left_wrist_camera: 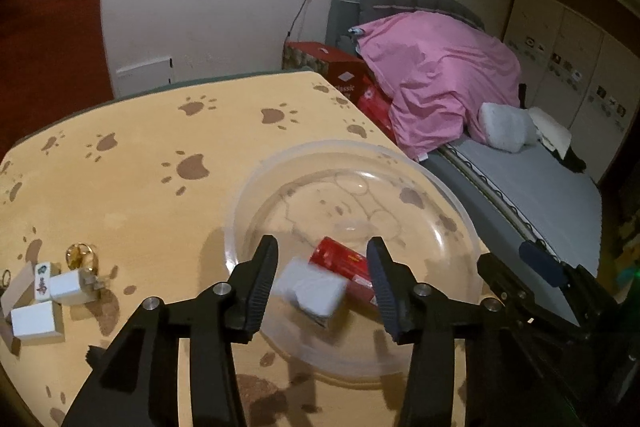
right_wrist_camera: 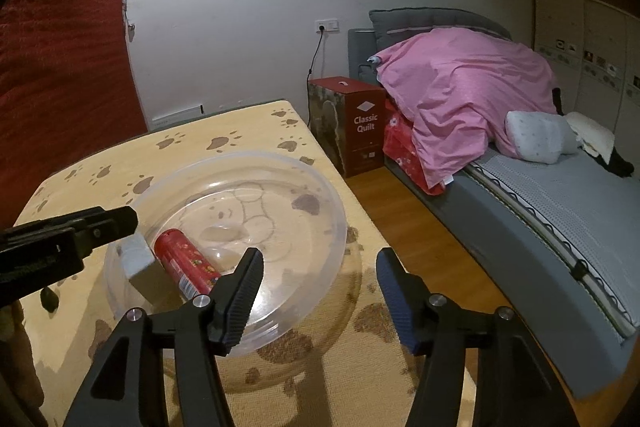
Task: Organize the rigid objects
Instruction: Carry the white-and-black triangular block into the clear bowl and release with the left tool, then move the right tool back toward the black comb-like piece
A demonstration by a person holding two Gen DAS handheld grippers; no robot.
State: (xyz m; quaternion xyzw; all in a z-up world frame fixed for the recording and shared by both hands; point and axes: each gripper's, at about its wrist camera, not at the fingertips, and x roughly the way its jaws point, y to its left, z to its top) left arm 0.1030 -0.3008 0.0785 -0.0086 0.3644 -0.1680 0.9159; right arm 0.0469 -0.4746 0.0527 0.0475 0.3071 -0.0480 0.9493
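A clear plastic basin point(left_wrist_camera: 256, 195) stands on the paw-print table; it also shows in the right wrist view point(right_wrist_camera: 320, 187). Inside lie a red can point(left_wrist_camera: 342, 261) point(right_wrist_camera: 184, 259) and a white block point(left_wrist_camera: 312, 289) point(right_wrist_camera: 134, 253). My left gripper point(left_wrist_camera: 322, 263) is open and empty, just above the basin over the white block. My right gripper point(right_wrist_camera: 320, 269) is open and empty at the basin's near right rim. White mahjong tiles point(left_wrist_camera: 44, 291) and a gold ring point(left_wrist_camera: 80, 255) lie on the table at the left.
The table point(left_wrist_camera: 140, 147) ends at the right, close to a grey bed point(right_wrist_camera: 560, 211) with a pink quilt point(right_wrist_camera: 468, 99). A red "Classic Quilt" box point(right_wrist_camera: 360, 127) stands on the floor between them. A red curtain point(right_wrist_camera: 60, 67) hangs at the left.
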